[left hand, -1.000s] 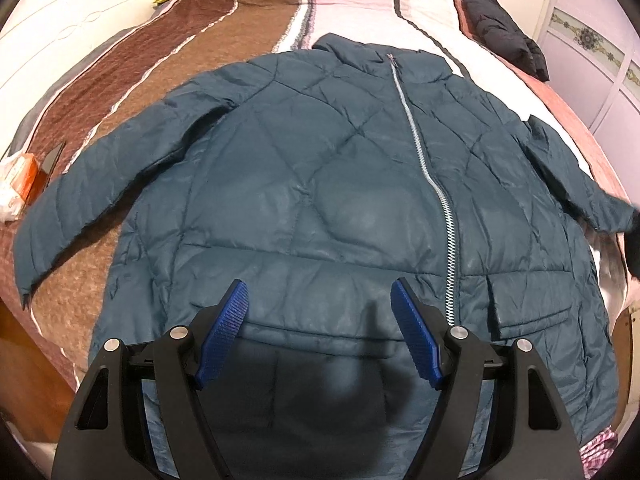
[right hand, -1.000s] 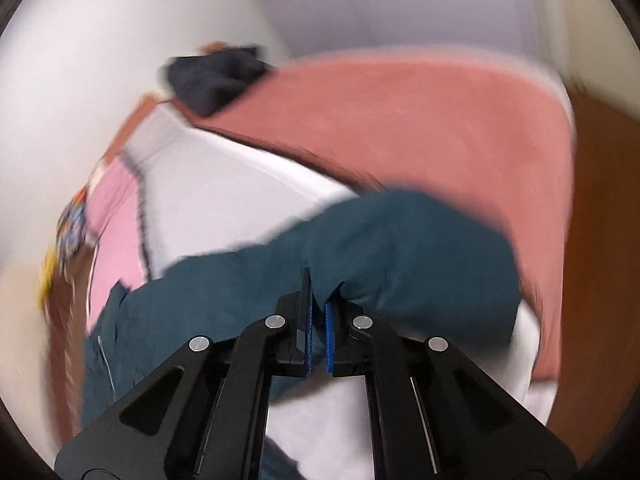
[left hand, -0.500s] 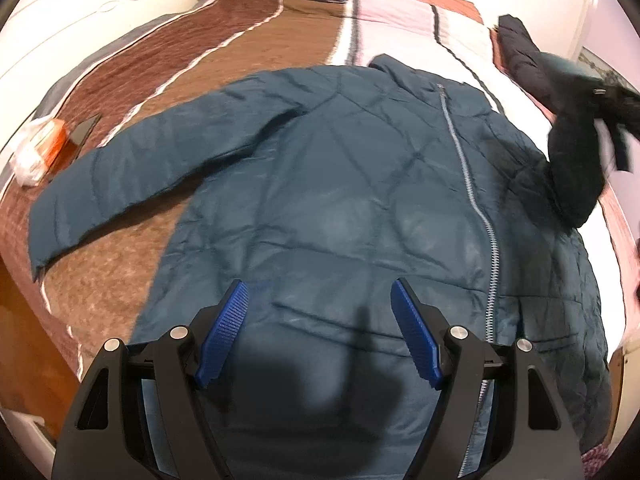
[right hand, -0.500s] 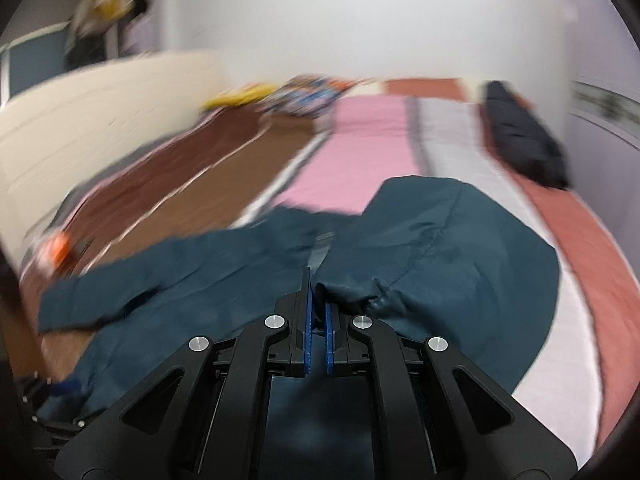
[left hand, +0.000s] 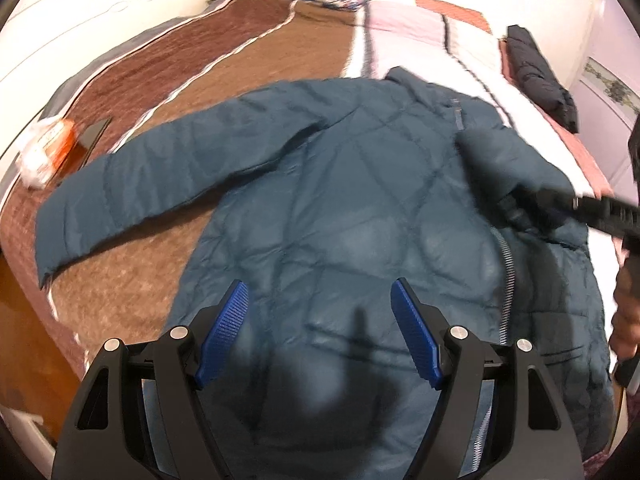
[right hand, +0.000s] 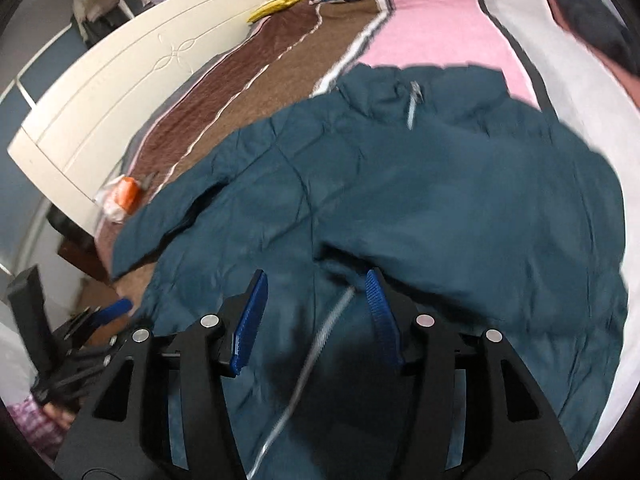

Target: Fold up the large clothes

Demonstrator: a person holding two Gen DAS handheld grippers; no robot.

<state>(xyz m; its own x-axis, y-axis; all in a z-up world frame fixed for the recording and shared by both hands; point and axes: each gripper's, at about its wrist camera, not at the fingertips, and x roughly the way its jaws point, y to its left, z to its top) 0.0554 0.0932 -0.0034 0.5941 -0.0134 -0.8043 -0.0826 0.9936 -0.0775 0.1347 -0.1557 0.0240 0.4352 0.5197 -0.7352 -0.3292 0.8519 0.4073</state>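
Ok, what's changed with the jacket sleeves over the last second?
The right gripper carried the right sleeve of the teal quilted puffer jacket across onto the chest, then opened and let go. The left sleeve stayed spread on the brown bedspread; the left gripper stayed open, holding nothing.

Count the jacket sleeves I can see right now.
2. One sleeve lies stretched out flat on the brown blanket, away from the body. The other sleeve is folded across the chest of the teal jacket, over the zipper.
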